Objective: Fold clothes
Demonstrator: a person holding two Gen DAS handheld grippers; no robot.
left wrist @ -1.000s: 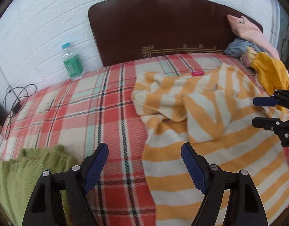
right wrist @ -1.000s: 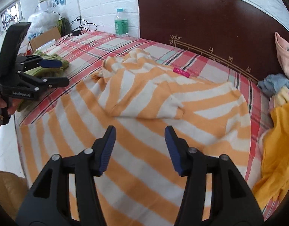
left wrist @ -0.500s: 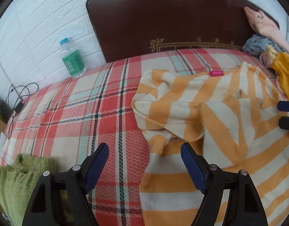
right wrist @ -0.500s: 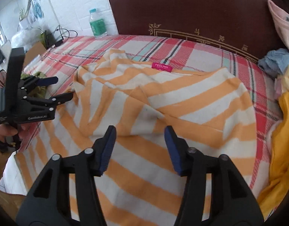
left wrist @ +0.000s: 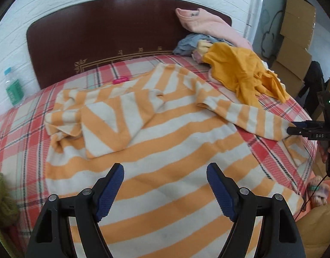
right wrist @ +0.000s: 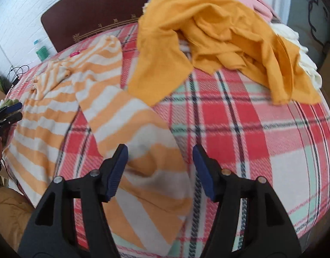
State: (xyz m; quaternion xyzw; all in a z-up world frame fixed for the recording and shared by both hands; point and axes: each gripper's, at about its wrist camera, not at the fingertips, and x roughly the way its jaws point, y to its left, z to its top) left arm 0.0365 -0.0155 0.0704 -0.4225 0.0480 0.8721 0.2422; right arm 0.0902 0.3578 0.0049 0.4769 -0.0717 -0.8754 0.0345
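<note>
An orange and white striped sweater (left wrist: 165,133) lies spread on the plaid bed cover (left wrist: 20,129), its left sleeve folded across the chest and its right sleeve (left wrist: 250,116) stretched out to the right. My left gripper (left wrist: 165,178) is open and empty above the sweater's lower body. My right gripper (right wrist: 160,157) is open, its jaws either side of the right sleeve's cuff end (right wrist: 147,150). From the left wrist view the right gripper (left wrist: 302,129) shows at the sleeve's end.
A mustard yellow garment (right wrist: 218,36) lies on a pile with pink (left wrist: 207,23) and blue-grey (left wrist: 190,43) clothes at the headboard's right. A water bottle (left wrist: 12,88) stands far left. A green knit (left wrist: 1,202) lies at the left edge. Cardboard boxes (left wrist: 293,34) stand beyond the bed.
Both grippers swung right. The right gripper left the sweater's body and now sits over the right sleeve's end. The left gripper moved from the sweater's left edge to over its lower body.
</note>
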